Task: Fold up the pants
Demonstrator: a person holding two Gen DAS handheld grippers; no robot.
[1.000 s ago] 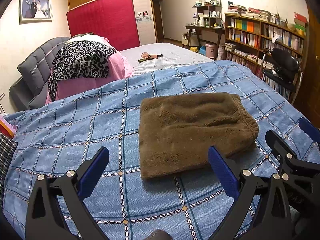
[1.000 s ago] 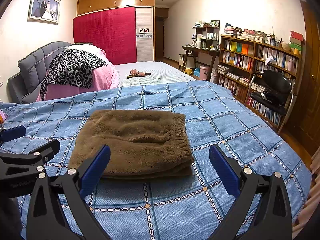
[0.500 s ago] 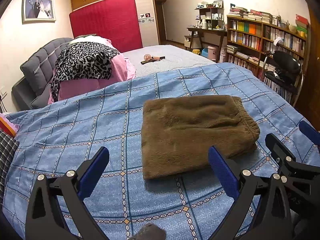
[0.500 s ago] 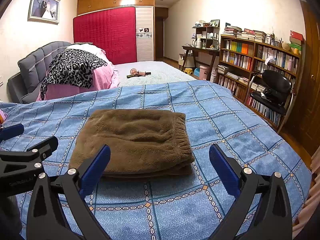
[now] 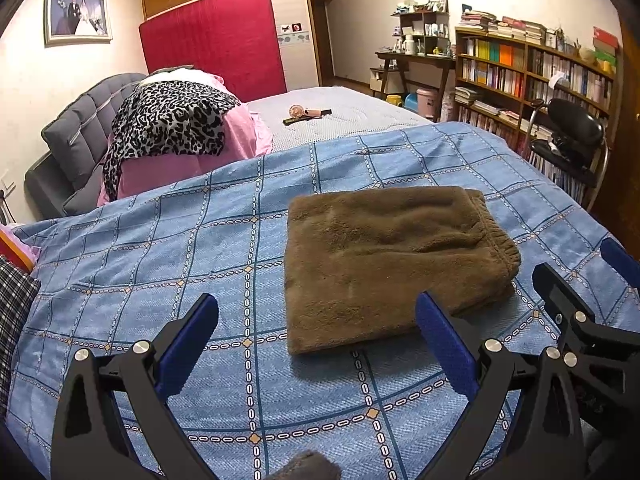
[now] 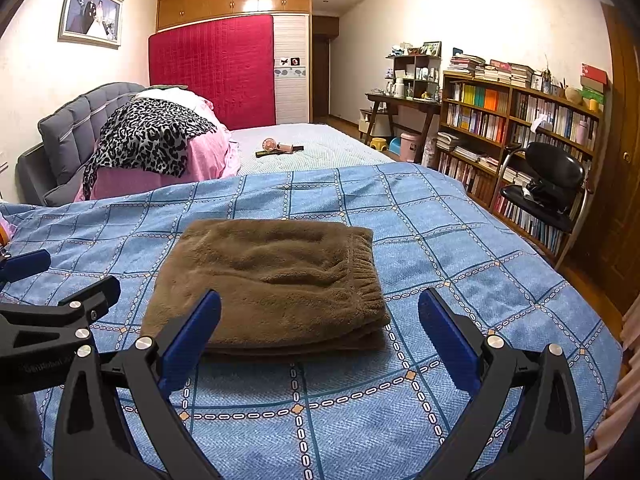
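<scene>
Brown fleece pants (image 5: pixel 384 264) lie folded into a flat rectangle on the blue checked bedspread (image 5: pixel 160 248), the elastic waistband on the right side. My left gripper (image 5: pixel 316 336) hovers open in front of the pants' near left corner, holding nothing. In the right wrist view the same pants (image 6: pixel 268 280) sit straight ahead, and my right gripper (image 6: pixel 320 332) is open and empty just short of their near edge. The right gripper's fingers (image 5: pixel 560 292) show at the right of the left wrist view; the left gripper's fingers (image 6: pixel 92 296) show at the left of the right wrist view.
A pink quilt with a leopard-print cloth (image 5: pixel 172 128) is piled by the grey headboard (image 5: pixel 76 132). A hairdryer (image 5: pixel 304 113) lies on the bare mattress beyond. A black chair (image 6: pixel 548 188) and bookshelves (image 6: pixel 520 128) stand right of the bed. Plaid fabric (image 5: pixel 12 304) lies at the left edge.
Both grippers have drawn back slightly and risen a little from the pants; the pants have not moved. Both stay open.
</scene>
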